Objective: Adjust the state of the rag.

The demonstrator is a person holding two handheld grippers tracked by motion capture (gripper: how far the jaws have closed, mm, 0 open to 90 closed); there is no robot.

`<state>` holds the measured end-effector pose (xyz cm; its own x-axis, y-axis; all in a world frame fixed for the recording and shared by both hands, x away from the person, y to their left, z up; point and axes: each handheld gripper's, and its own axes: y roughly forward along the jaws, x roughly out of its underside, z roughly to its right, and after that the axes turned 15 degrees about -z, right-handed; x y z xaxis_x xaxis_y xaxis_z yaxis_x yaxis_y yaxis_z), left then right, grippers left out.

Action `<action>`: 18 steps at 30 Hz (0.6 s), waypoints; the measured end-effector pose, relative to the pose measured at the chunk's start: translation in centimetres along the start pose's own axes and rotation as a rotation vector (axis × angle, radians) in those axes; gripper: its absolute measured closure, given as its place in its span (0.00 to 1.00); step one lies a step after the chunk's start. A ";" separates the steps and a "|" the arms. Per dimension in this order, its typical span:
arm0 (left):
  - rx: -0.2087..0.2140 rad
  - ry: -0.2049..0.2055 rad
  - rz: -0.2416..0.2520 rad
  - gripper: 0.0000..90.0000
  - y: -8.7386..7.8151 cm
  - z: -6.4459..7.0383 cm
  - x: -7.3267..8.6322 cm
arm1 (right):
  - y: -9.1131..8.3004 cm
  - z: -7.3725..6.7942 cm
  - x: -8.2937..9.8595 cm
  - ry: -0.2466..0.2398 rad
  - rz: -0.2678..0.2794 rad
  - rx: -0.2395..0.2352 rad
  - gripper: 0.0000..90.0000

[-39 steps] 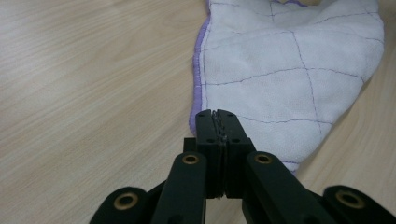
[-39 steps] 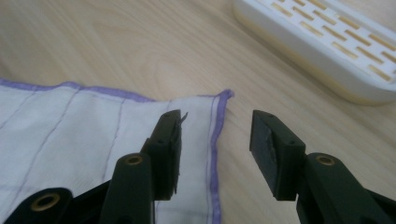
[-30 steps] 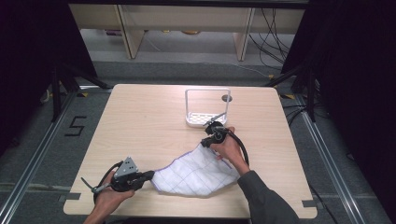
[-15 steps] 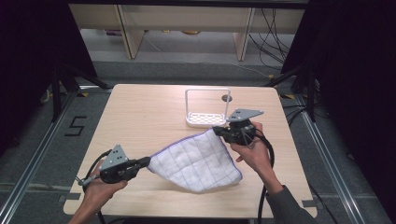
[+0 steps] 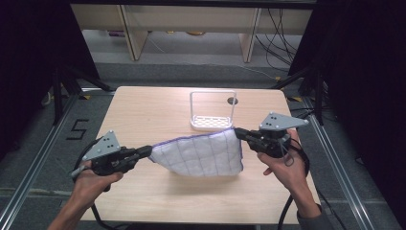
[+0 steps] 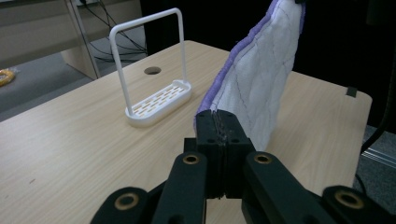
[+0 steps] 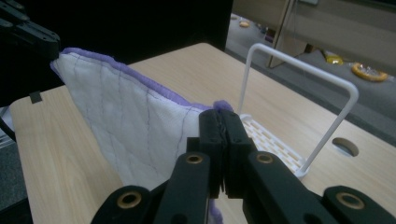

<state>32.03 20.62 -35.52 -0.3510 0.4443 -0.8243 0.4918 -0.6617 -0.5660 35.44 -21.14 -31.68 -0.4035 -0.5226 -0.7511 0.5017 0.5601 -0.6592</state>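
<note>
A white quilted cloth [image 5: 203, 153] with a purple edge hangs stretched in the air between my two grippers, above the middle of the wooden table [image 5: 153, 110]. My left gripper [image 5: 147, 152] is shut on its left corner, and the cloth [image 6: 254, 88] rises away from those jaws [image 6: 218, 123]. My right gripper [image 5: 238, 132] is shut on the right corner, where the cloth [image 7: 135, 121] spreads to the left of its jaws [image 7: 219, 122]. A white wire rack [image 5: 212, 112] with a slotted base stands just behind the cloth.
A round cable hole [image 5: 232, 100] lies in the tabletop behind the rack. Shelving legs and cables [image 5: 268, 28] stand on the floor beyond the far edge. A metal frame rail [image 5: 40, 158] runs along the left of the table.
Both grippers have lifted the cloth off the table and drawn apart, so it now hangs stretched between them. The right gripper rose and moved right; the left moved left.
</note>
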 end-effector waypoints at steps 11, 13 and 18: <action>0.087 0.023 0.054 0.98 -3.0 1.1 -4.7 | -5.4 -1.9 -1.1 -0.052 0.071 -0.005 0.99; 0.091 0.016 0.046 0.98 -2.4 0.7 -5.3 | -5.6 -1.8 -1.2 -0.050 0.070 -0.011 0.99; 0.107 -0.065 -0.055 0.98 3.1 -2.2 -5.1 | -1.9 1.3 -0.4 0.044 -0.029 0.033 0.99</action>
<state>37.13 17.62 -33.14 -0.4279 0.4440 -0.7873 0.3840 -0.6992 -0.6031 35.59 -22.85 -30.08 -0.4512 -0.5087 -0.7333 0.5140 0.5236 -0.6795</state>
